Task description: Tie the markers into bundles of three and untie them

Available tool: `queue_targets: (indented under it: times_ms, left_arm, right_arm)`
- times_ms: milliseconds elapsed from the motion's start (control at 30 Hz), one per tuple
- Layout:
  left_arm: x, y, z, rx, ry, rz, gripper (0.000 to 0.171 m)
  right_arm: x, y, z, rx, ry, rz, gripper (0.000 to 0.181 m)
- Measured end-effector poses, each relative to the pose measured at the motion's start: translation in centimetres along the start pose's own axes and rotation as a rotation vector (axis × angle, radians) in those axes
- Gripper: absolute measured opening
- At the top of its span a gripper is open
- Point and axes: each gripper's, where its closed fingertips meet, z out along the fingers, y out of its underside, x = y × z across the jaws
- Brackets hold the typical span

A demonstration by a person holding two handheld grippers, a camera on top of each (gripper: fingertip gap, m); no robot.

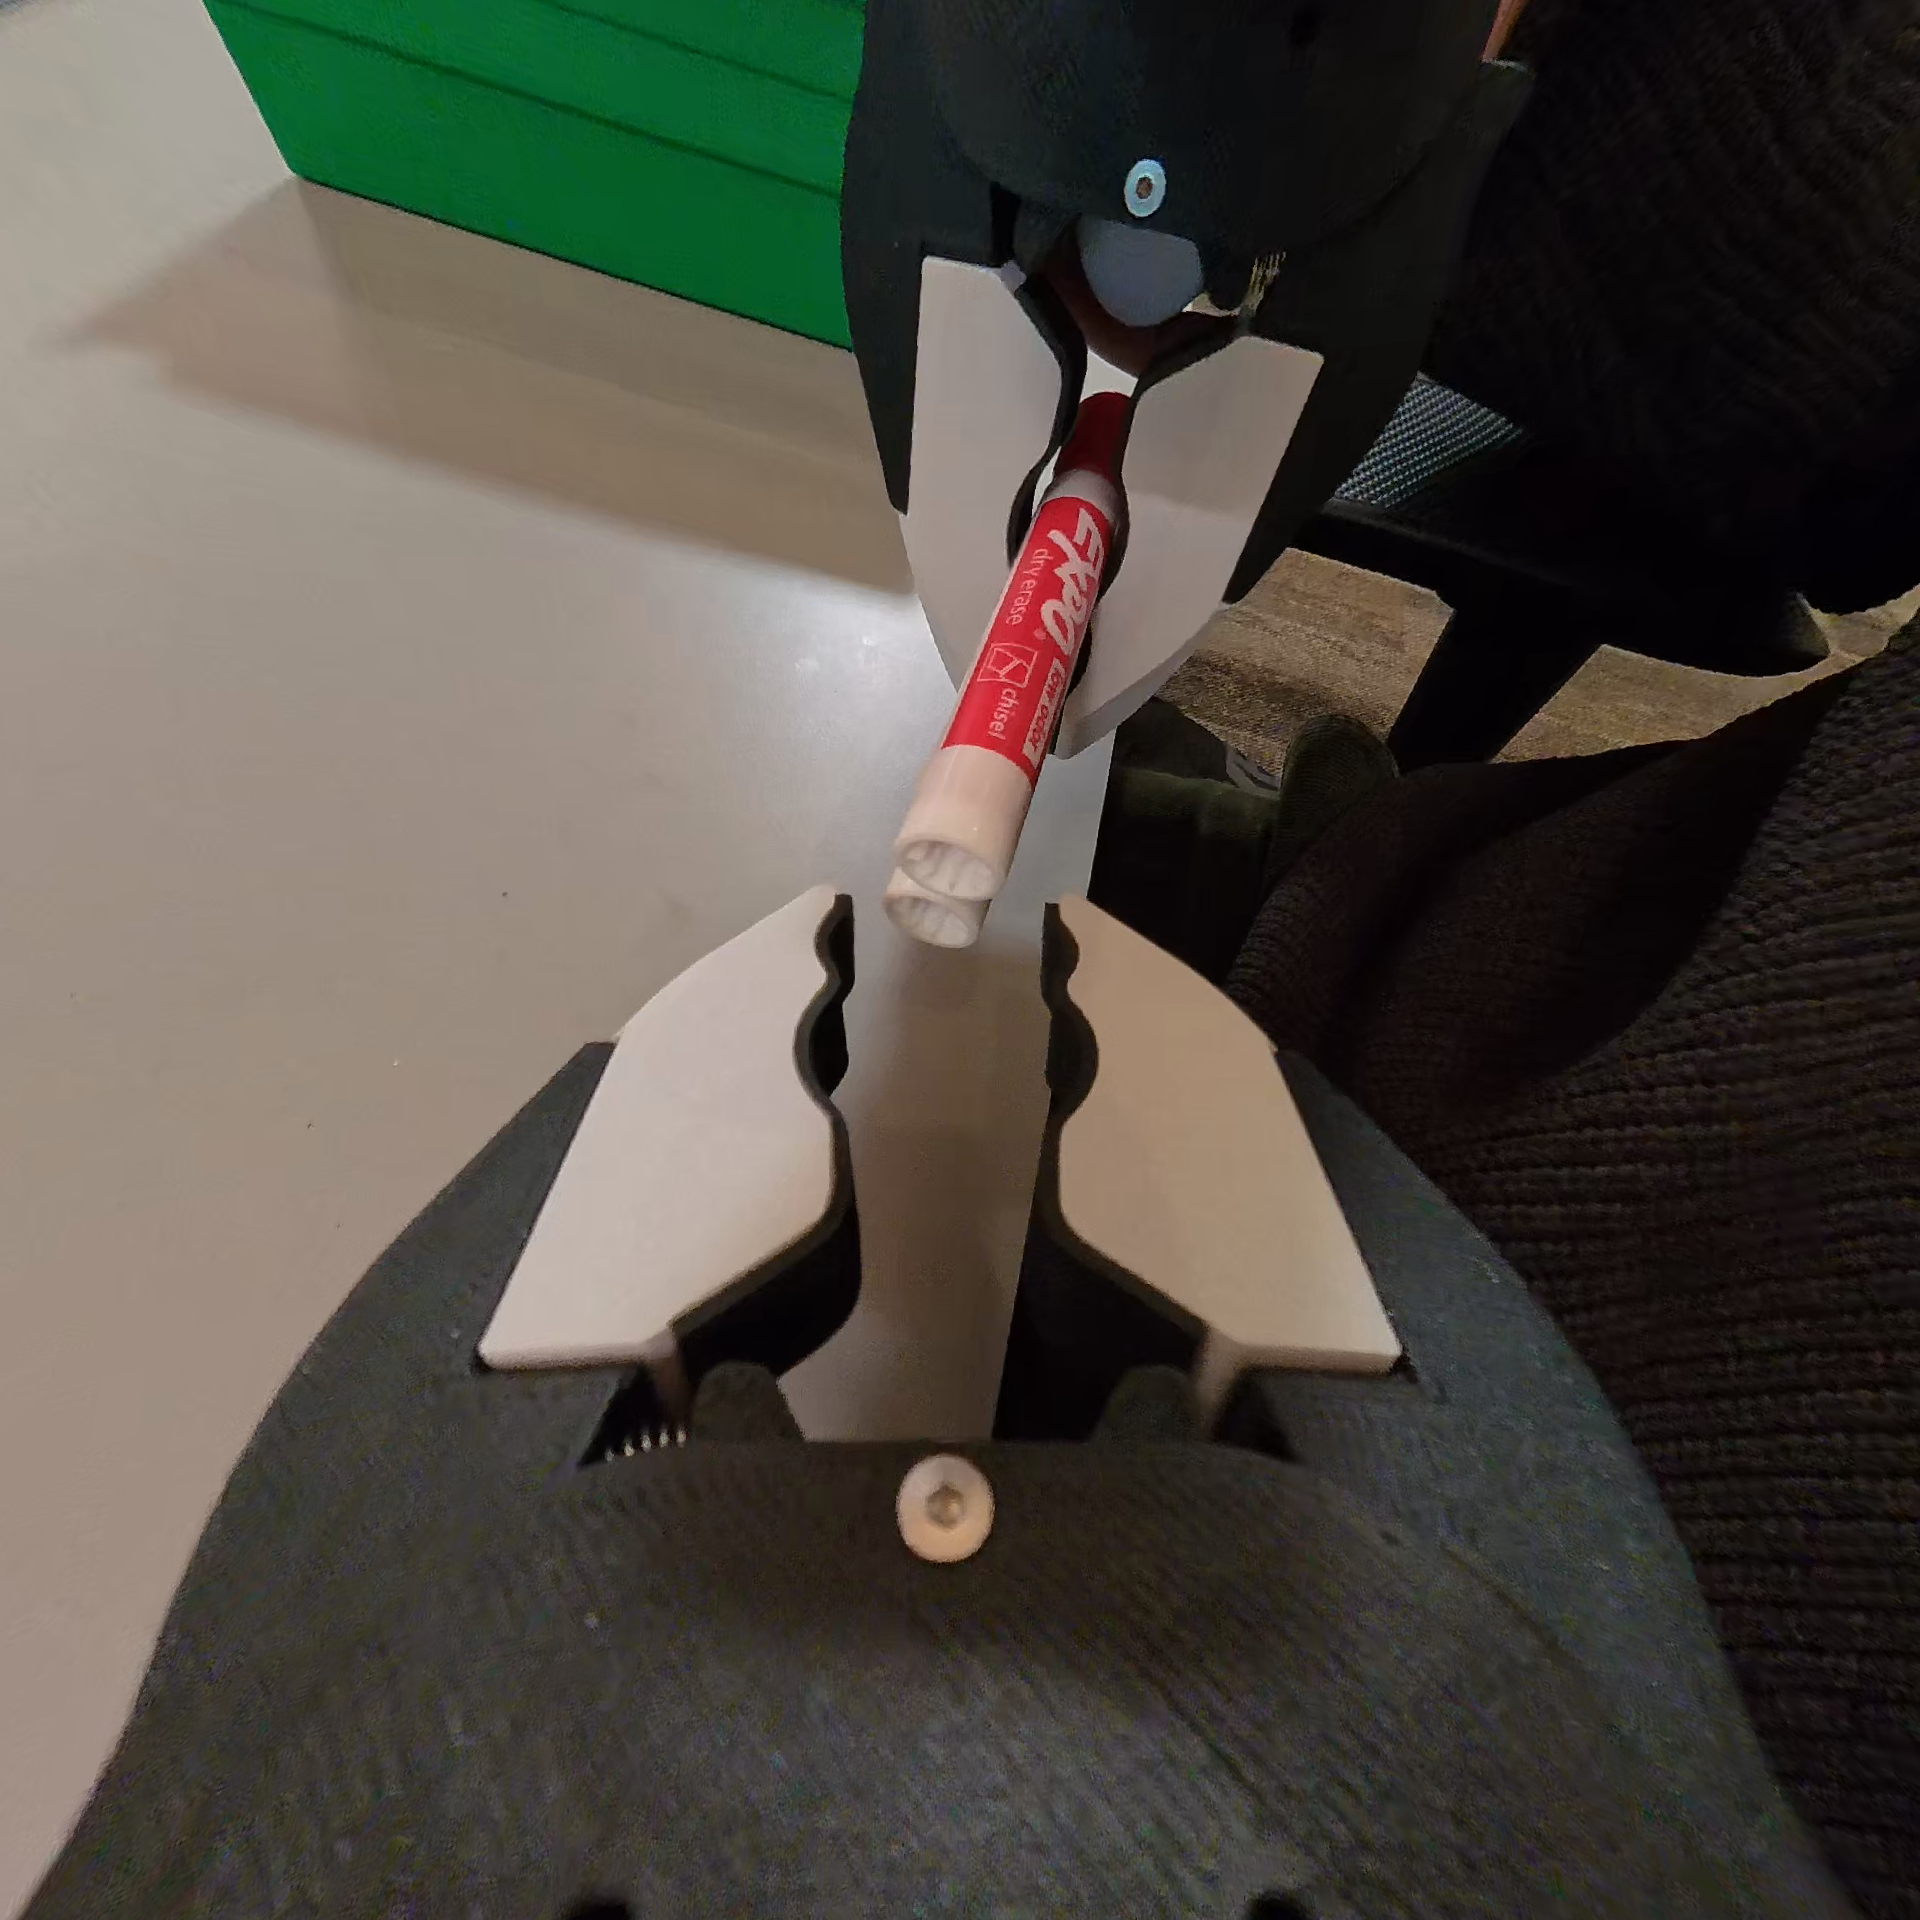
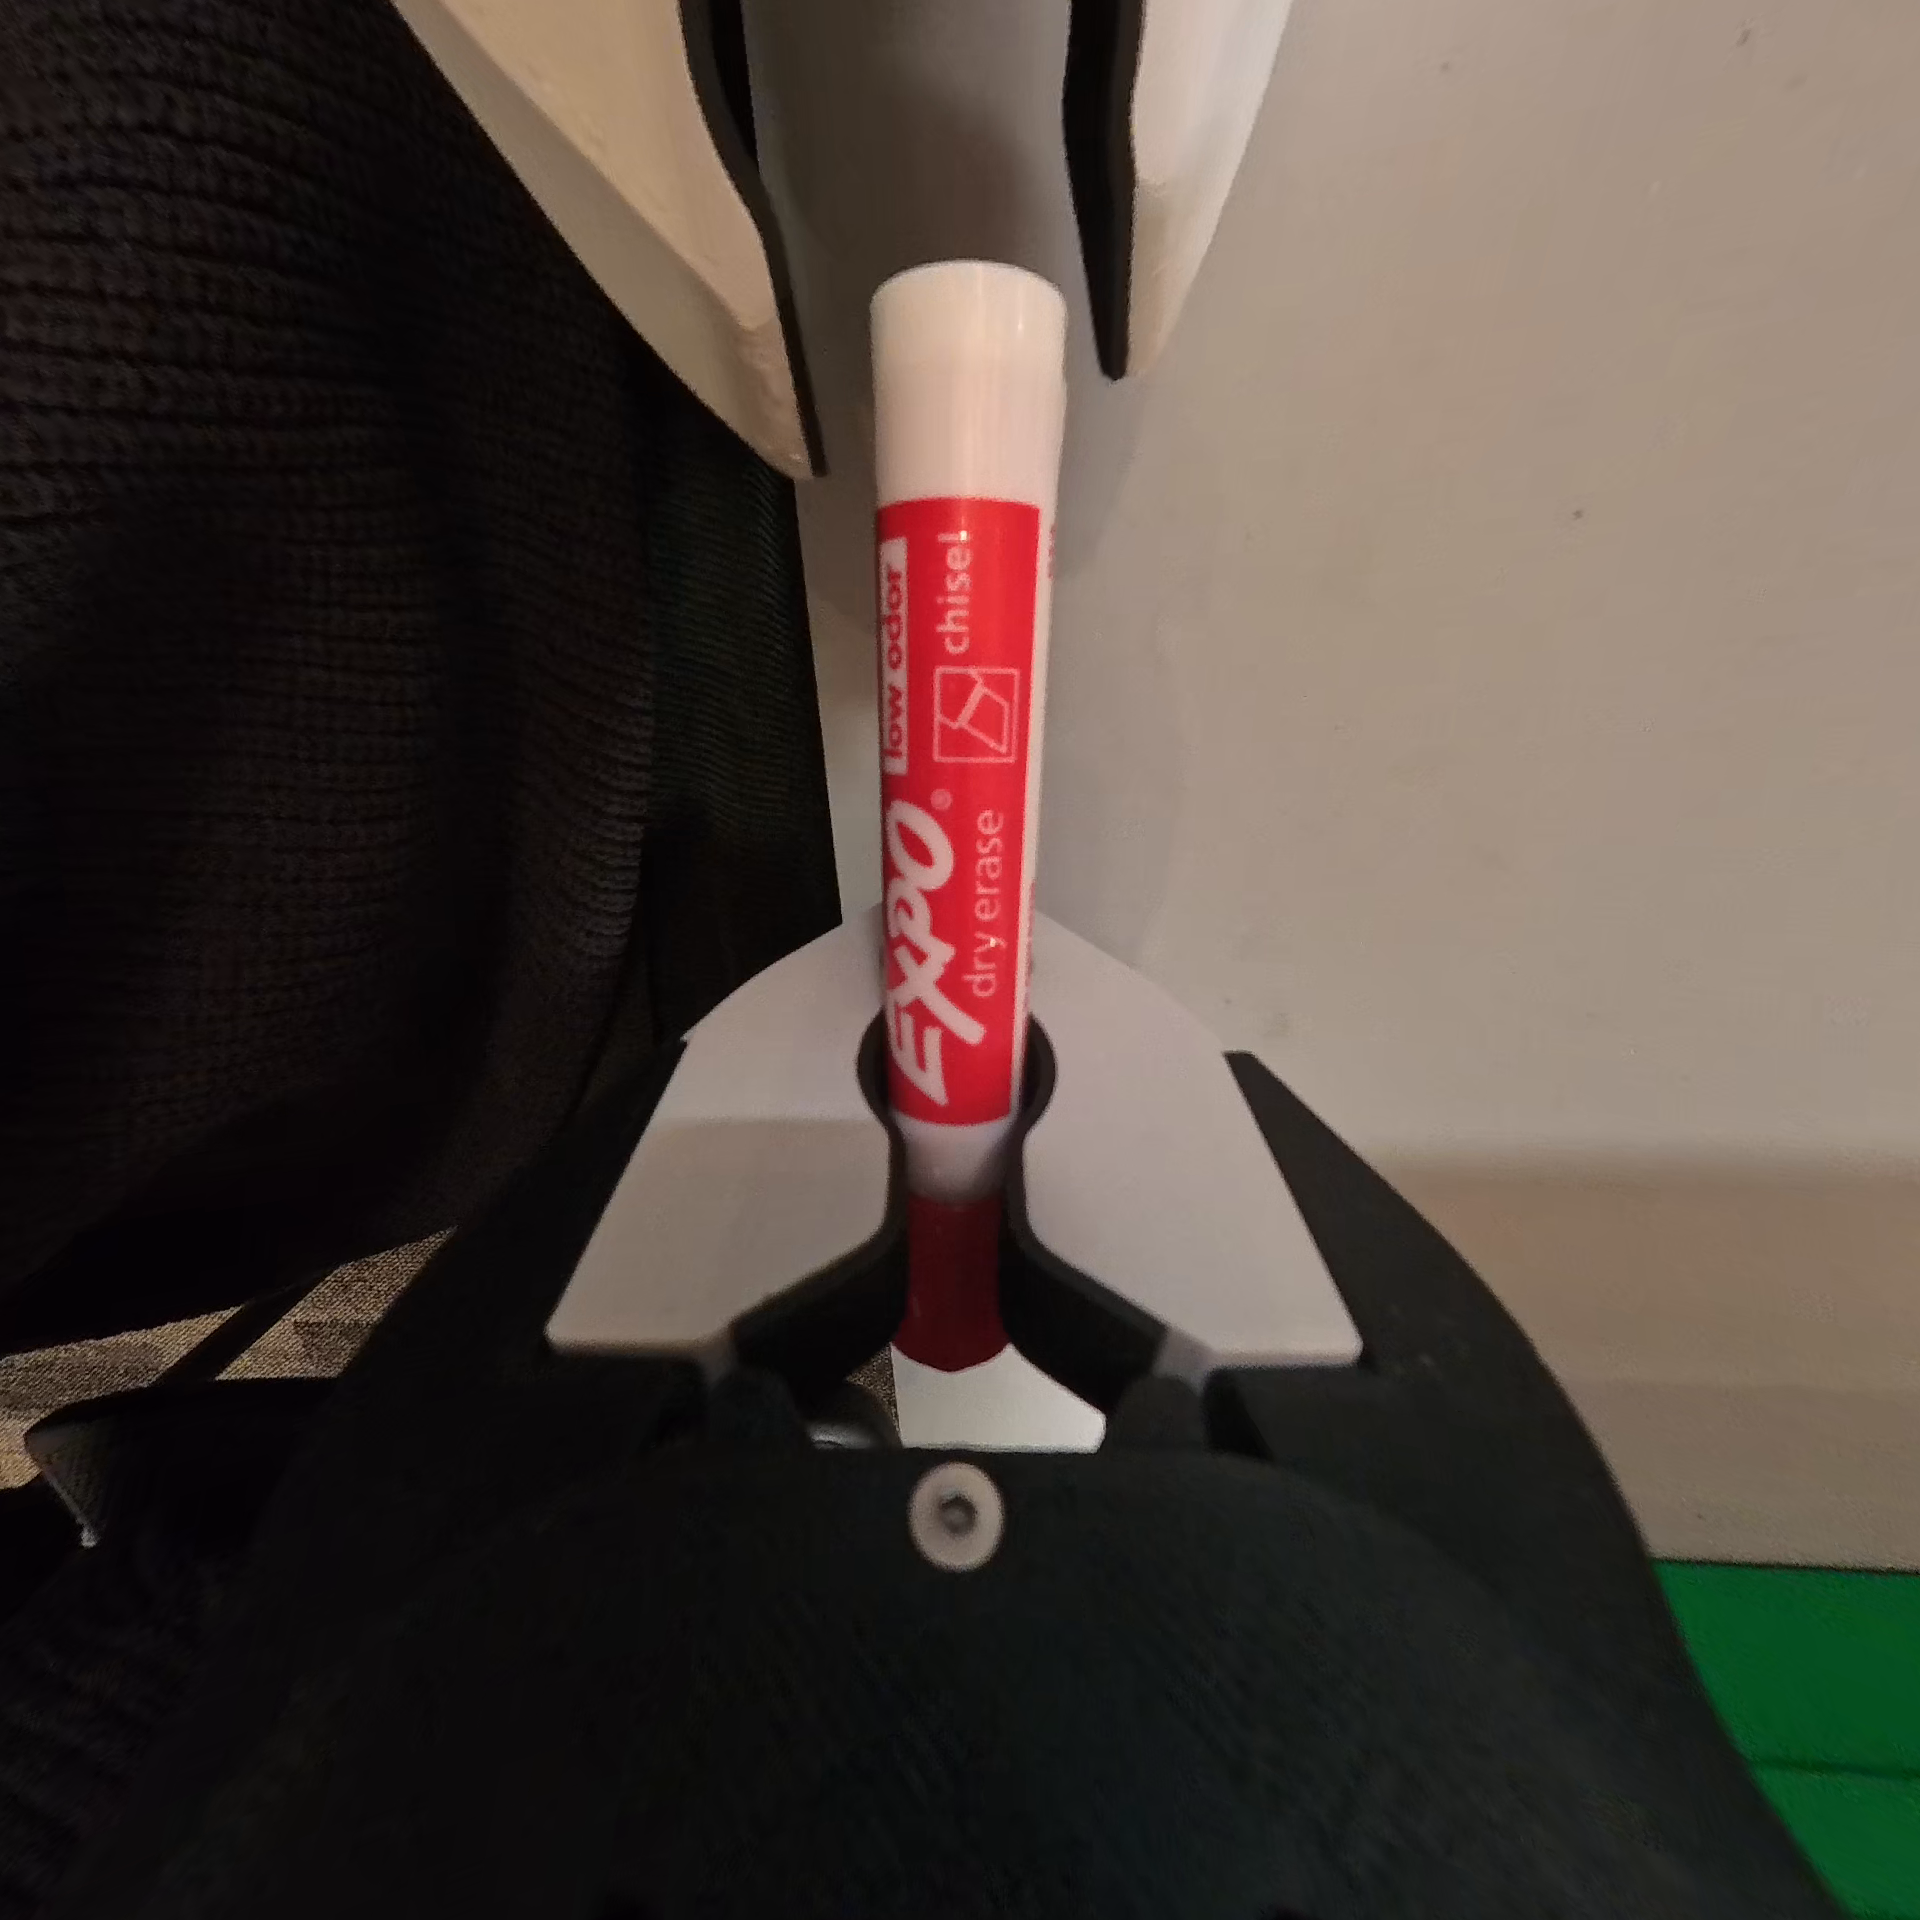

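A red and white dry-erase marker [image 2: 956,727] is held by my right gripper [image 2: 954,951], which is shut on its barrel near the red cap [image 2: 951,1278]. The marker's white rear end [image 2: 966,384] points away from it. My left gripper [image 1: 943,920] is open and faces the right gripper [image 1: 1023,707] tip to tip above the table. The marker's white end [image 1: 945,883] sits at the mouth of the left fingers. In the right wrist view the left gripper [image 2: 961,416] has a finger on either side of the white end, with a gap on both sides.
A beige table [image 1: 364,831] lies under both grippers. A green box [image 1: 571,135] stands at its far side and also shows in the right wrist view [image 2: 1766,1714]. A person's dark knitted clothing [image 1: 1610,1039] fills the table's edge side. Patterned carpet [image 1: 1320,623] shows beyond.
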Motion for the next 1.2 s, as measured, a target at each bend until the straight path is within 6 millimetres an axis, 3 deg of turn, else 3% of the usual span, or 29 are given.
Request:
queue_targets:
  times_ms: [100, 333, 500, 567, 700, 900, 1200]
  left_arm:
    - [0.1, 0.2, 0.1, -0.009, 0.023, -0.035, 0.042]
    - [1.9, 2.0, 0.5, -0.136, 0.26, -0.33, 0.083]
    - [3.0, 0.4, -1.5, -0.238, 0.663, -0.648, 0.097]
    - [2.4, -0.1, -2.4, -0.328, 0.778, -0.742, 0.099]
    - [2.1, 0.3, -2.3, -0.501, 0.853, -0.749, 0.102]
    - [5.0, 1.6, -1.7, -0.727, 1.055, -0.701, 0.102]
    - [5.1, 0.5, -0.7, -0.861, 1.214, -0.755, 0.096]
  right_arm:
    - [0.0, 0.0, 0.0, 0.0, -0.001, 0.0, 0.015]
    - [0.0, 0.0, 0.5, -0.021, -0.011, -0.019, 0.015]
    - [0.5, -1.0, -0.1, -0.047, 0.001, -0.096, 0.015]
    - [0.5, -1.8, -0.3, -0.051, 0.01, -0.142, 0.015]
    - [-0.3, -3.2, -0.6, -0.044, 0.007, -0.228, 0.015]
    - [-0.2, -3.4, -0.1, -0.06, -0.062, -0.264, 0.015]
    - [0.7, -3.1, 0.4, -0.05, -0.146, -0.264, 0.015]
